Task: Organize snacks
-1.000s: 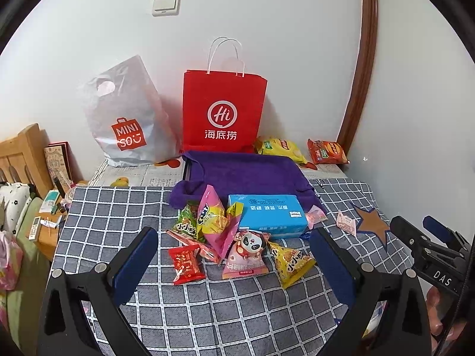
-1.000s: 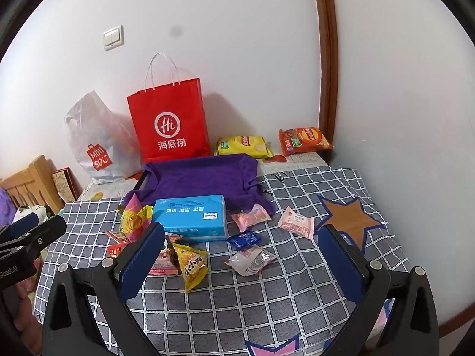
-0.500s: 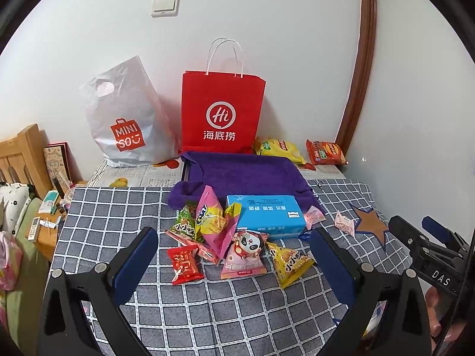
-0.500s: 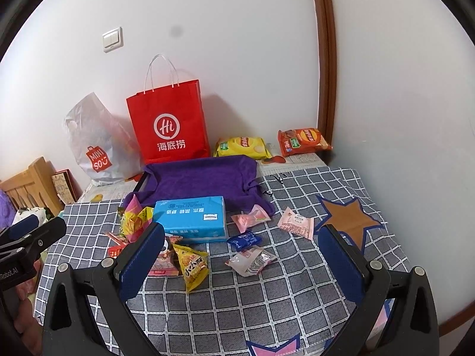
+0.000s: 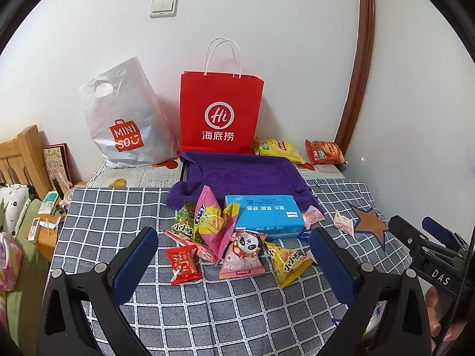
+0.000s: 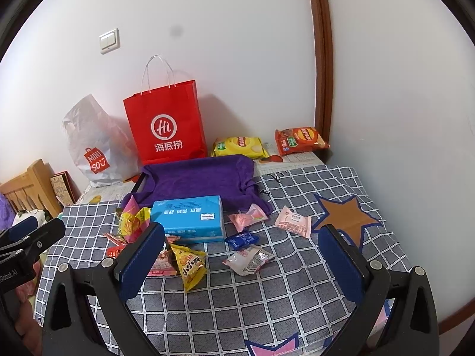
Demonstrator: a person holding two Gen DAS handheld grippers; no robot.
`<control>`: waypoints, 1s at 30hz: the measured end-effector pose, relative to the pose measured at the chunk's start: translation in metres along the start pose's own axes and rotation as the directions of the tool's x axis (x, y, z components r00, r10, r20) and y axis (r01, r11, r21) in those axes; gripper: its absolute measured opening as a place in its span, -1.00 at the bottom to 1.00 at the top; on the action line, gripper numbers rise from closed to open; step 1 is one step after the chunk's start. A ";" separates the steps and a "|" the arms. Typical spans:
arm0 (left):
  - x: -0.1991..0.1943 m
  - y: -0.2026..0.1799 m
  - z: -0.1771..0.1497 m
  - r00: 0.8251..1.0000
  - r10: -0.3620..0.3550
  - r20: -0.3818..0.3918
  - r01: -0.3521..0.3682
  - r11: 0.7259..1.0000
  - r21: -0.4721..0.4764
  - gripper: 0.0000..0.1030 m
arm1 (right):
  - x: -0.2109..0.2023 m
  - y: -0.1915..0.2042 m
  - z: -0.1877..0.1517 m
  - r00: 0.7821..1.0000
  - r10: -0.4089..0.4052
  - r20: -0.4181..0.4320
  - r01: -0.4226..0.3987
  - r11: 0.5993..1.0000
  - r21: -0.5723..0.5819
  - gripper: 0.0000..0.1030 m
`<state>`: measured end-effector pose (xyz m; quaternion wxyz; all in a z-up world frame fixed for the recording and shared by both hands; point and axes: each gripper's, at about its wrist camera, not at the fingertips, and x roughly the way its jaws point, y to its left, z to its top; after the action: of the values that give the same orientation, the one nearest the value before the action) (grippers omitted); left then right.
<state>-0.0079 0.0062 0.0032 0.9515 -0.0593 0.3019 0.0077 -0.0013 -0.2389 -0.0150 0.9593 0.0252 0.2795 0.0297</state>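
Note:
Several snack packets lie in a pile on the checked cloth: a red packet (image 5: 183, 264), a pink panda packet (image 5: 243, 255), a yellow triangular packet (image 5: 286, 262), a tall pink-yellow bag (image 5: 212, 221). A blue box (image 5: 264, 215) sits behind them, and a purple cloth over a tray (image 5: 240, 175) lies farther back. My left gripper (image 5: 234, 258) hovers open above the pile, holding nothing. My right gripper (image 6: 243, 255) is open too, over a clear packet (image 6: 249, 262) and a blue candy (image 6: 242, 239). Two pink packets (image 6: 292, 225) lie to the right.
A red paper bag (image 5: 219, 112) and a white plastic bag (image 5: 124, 121) stand against the wall. Yellow chips (image 5: 277, 148) and orange chips (image 5: 323, 152) lie at the back right. A wooden headboard (image 5: 26, 154) and cluttered side table are at left. A brown star (image 6: 346, 215) marks the cloth.
Both grippers have drifted slightly; the scene sits a little higher in view. No object has moved and both stay open.

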 end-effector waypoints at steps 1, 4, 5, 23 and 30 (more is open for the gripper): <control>0.000 0.000 0.000 1.000 0.000 0.000 0.000 1.000 0.000 0.99 | 0.000 0.000 0.000 1.000 -0.002 0.000 0.002 1.000 -0.001 0.99; 0.000 -0.001 0.000 1.000 0.000 0.001 0.000 1.000 -0.004 0.99 | -0.001 0.001 -0.001 1.000 -0.002 -0.002 0.002 1.000 -0.001 0.99; 0.000 -0.002 0.000 1.000 -0.001 0.002 0.001 1.000 -0.005 0.99 | -0.001 0.001 -0.001 1.000 -0.003 -0.001 0.003 1.000 -0.002 0.99; -0.004 -0.004 0.002 1.000 -0.016 0.007 0.016 1.000 -0.001 0.99 | -0.006 0.004 -0.002 1.000 -0.004 0.002 0.004 1.000 0.001 0.99; -0.004 -0.005 0.003 1.000 -0.016 0.008 0.016 1.000 0.001 0.99 | -0.008 0.004 -0.001 1.000 -0.002 0.007 0.002 1.000 0.003 0.99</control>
<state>-0.0095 0.0015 0.0085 0.9527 -0.0615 0.2977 0.0000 -0.0091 -0.2359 -0.0114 0.9603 0.0264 0.2764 0.0283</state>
